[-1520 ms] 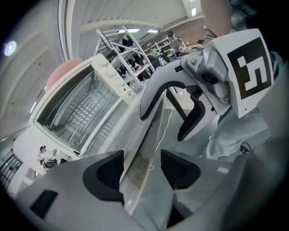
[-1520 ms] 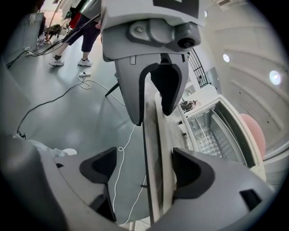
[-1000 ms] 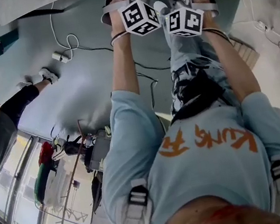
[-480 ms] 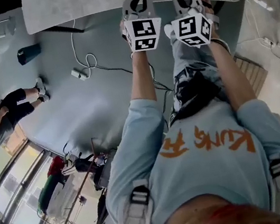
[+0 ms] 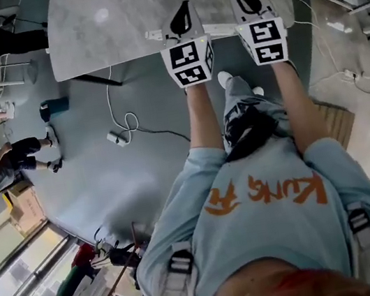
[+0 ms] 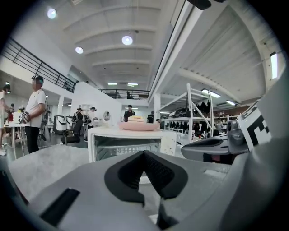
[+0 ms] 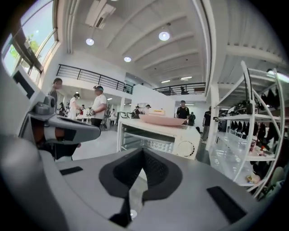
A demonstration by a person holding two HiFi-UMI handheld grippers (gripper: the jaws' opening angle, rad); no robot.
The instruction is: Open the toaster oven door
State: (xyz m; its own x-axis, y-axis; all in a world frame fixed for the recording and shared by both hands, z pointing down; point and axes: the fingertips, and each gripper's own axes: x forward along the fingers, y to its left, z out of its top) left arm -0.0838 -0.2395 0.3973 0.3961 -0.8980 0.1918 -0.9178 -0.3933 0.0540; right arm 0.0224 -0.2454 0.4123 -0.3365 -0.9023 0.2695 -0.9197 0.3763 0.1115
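White toaster oven (image 6: 128, 143) stands on the grey table (image 5: 94, 32) ahead of you, its glass door closed and a pink plate (image 6: 137, 126) resting on its roof. You hold your left gripper (image 6: 144, 155) and right gripper (image 7: 143, 153) side by side at the table's near edge, both aimed at the oven and well short of it, each with its jaws pressed together on nothing
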